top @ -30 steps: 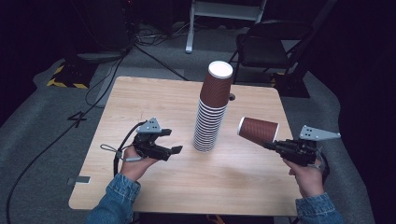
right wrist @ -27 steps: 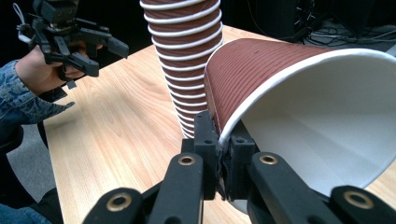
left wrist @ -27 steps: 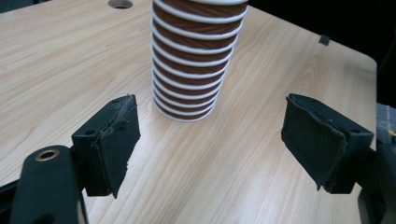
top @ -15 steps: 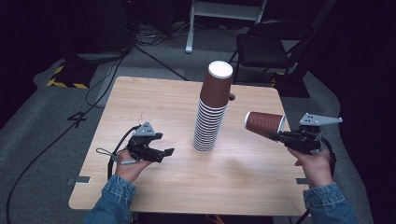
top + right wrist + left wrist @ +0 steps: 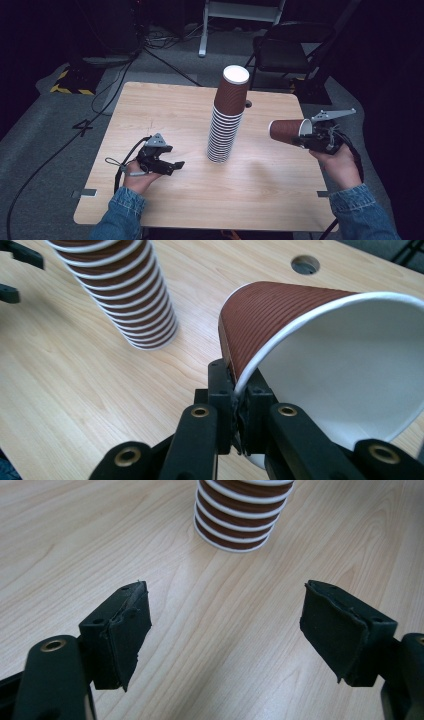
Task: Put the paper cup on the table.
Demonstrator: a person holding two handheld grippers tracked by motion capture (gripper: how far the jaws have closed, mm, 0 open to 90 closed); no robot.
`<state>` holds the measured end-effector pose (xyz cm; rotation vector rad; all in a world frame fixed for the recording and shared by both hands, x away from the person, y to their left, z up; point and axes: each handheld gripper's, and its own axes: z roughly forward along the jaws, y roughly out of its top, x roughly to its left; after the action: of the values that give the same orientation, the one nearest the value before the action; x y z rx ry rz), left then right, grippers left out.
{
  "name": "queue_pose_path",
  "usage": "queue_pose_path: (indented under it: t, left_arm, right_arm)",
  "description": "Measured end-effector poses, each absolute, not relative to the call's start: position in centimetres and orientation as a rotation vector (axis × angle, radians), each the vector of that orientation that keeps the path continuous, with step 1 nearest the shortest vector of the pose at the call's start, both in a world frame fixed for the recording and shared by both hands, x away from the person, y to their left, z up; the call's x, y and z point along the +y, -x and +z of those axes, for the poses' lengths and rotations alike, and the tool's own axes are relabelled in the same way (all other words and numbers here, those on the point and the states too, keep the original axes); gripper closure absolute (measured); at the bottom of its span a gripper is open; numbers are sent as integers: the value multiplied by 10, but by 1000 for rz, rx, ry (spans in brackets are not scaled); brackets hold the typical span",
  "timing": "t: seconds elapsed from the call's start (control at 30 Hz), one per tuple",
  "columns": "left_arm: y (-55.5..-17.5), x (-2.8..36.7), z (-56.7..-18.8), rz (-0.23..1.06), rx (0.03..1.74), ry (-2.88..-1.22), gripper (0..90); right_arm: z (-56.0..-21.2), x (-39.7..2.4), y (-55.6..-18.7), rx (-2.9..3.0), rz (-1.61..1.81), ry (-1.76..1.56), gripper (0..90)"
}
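A tall stack of upside-down brown ribbed paper cups (image 5: pixel 227 117) with white rims stands in the middle of the wooden table (image 5: pixel 165 110); its base shows in the left gripper view (image 5: pixel 240 527) and its lower part in the right gripper view (image 5: pixel 125 295). My right gripper (image 5: pixel 306 139) is shut on the rim of a single brown cup (image 5: pixel 289 131), held on its side above the table's right part, its white inside facing the camera (image 5: pixel 345 365). My left gripper (image 5: pixel 175 167) hovers low over the table left of the stack, jaws open and empty (image 5: pixel 225 630).
A round cable hole (image 5: pixel 305 263) sits in the table behind the stack. A dark folding chair (image 5: pixel 285 50) and a white stand (image 5: pixel 240 10) are beyond the far edge. Cables run over the grey floor (image 5: pixel 45 130) at the left.
My right hand has lifted the single cup and carried it rightward, away from the stack. My left gripper has sunk a little toward the table.
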<state>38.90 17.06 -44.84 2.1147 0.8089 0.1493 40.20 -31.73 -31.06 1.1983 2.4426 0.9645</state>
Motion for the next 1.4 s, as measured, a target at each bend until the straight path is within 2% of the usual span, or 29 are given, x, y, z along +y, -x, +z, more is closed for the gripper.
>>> queue_pose_path:
  t: [0.47, 1.03, 1.4]
  left_arm:
    - [-393, 171, -460, 143, 837, -2181, 203]
    - [-386, 173, -468, 180, 865, -2286, 194]
    - [-379, 183, -471, 189, 899, -2277, 195]
  right_arm:
    - [-302, -294, -443, 2611, 680, -1239, 868]
    - [-321, -267, -494, 2759, 404, -1278, 867]
    - [-334, -254, -511, 2822, 281, -1276, 867]
